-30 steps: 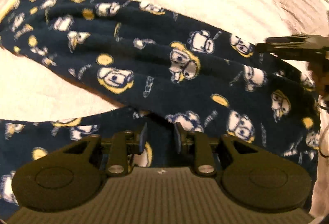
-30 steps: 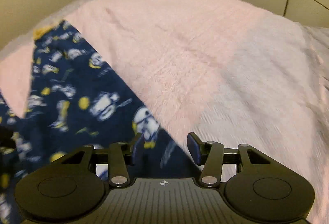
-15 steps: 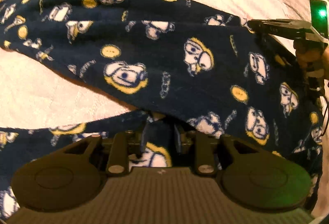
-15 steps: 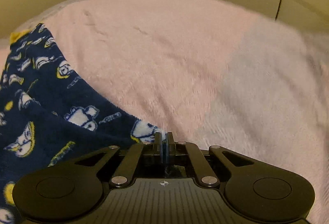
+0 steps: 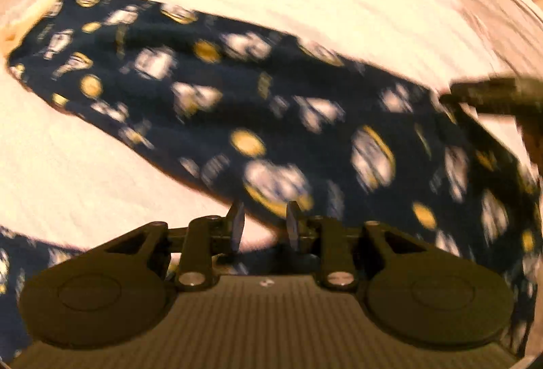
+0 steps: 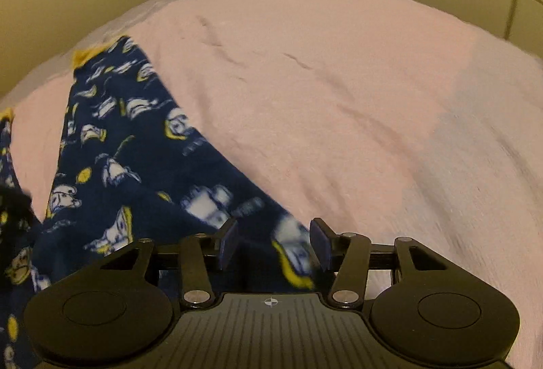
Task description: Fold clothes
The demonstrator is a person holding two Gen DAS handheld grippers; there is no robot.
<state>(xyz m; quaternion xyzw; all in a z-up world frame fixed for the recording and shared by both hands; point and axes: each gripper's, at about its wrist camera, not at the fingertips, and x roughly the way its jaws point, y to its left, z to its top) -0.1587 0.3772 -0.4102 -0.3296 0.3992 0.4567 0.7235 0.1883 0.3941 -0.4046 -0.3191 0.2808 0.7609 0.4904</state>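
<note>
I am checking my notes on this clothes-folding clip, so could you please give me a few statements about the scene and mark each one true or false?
1. The navy printed garment lies on a pale pink blanket. True.
2. The right gripper is clamped fully shut. False: its jaws have just been opening and stand apart, with the garment's edge between them.
3. The garment is plain, with no pattern. False: it carries white and yellow cartoon figures.
4. In the left wrist view, the left gripper has a gap between its fingers. True.
5. The garment has a yellow cuff at its far end. True.
6. The blanket is dark green. False: it is pale pink.
</note>
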